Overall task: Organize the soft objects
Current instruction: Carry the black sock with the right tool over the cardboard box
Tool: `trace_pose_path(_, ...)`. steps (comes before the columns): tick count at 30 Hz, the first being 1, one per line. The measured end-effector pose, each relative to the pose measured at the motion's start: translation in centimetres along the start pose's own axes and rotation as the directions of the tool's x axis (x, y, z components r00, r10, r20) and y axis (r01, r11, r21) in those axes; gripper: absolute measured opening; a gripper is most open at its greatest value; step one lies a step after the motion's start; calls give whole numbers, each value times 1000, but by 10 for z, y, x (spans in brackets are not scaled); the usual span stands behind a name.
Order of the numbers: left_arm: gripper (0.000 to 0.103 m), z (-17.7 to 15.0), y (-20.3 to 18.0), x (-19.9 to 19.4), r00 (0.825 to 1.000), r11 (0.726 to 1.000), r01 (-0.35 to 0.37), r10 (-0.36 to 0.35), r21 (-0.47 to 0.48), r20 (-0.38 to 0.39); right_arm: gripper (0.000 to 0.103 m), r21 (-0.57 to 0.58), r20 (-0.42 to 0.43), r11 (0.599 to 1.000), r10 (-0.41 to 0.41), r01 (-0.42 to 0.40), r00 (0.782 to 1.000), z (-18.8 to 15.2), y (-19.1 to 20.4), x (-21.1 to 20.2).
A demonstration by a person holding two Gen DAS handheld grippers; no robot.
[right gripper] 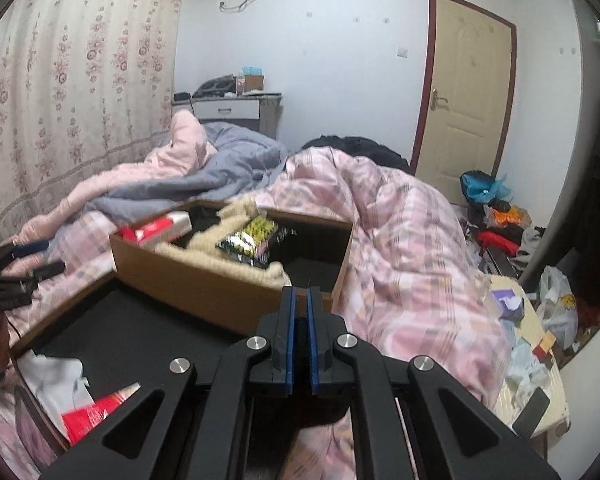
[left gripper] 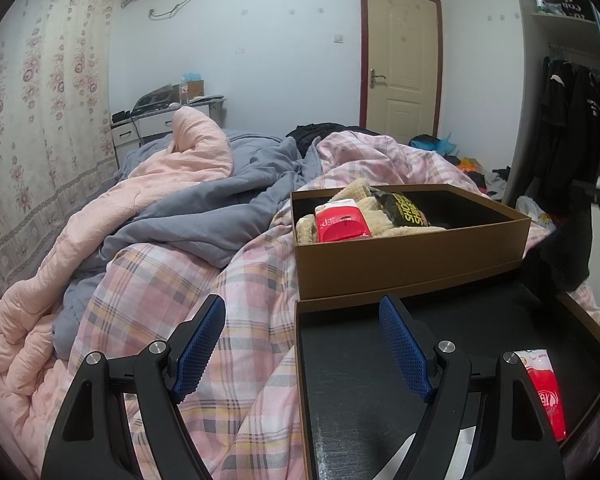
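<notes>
Brown box (left gripper: pixel 412 260) on bed, left claw (left gripper: pixel 302 344) spread

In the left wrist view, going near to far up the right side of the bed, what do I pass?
Left gripper with its jaws open → box lid lying open side up → brown box → red packet inside it → plaid quilt → door.
</notes>
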State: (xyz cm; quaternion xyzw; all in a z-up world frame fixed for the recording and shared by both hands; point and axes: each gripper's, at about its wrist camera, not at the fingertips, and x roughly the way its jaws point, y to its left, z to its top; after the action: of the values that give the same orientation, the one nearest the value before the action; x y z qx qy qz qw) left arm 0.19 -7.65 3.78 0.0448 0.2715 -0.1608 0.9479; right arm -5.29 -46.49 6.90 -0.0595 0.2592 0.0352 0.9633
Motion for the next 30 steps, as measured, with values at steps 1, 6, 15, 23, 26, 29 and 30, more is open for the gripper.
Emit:
trace_pose_path(1,77,0,0,0,1000,1000,0,0,0,0,3,-1,7,1000,12,-12,1000,5,0,0)
trace_pose_path(6,77,0,0,0,1000,1000,1,-1,-1,0,3,-46,60,999,-1,4,998,37,4,3)
trace_pose_path(15,77,0,0,0,1000,1000,0,0,1,-1,3,26,141,998,44,-48,989,83,-11,21)
trace_pose_path(23,77,0,0,0,1000,1000,0,0,2,-2,3,59,149,998,5,-14,989,83,-16,39)
trace_pose_path(26,77,-1,0,0,1000,1000,-1,1,2,0,3,91,59,995,24,-29,998,66,-21,71)
trace_pose_path(29,77,-1,0,0,1000,1000,-2,2,3,-2,3,109,-44,994,36,-31,998,46,-21,103)
trace_pose_path(30,77,-1,0,0,1000,1000,-1,1,3,-2,3,110,-75,993,47,-38,996,42,-21,112)
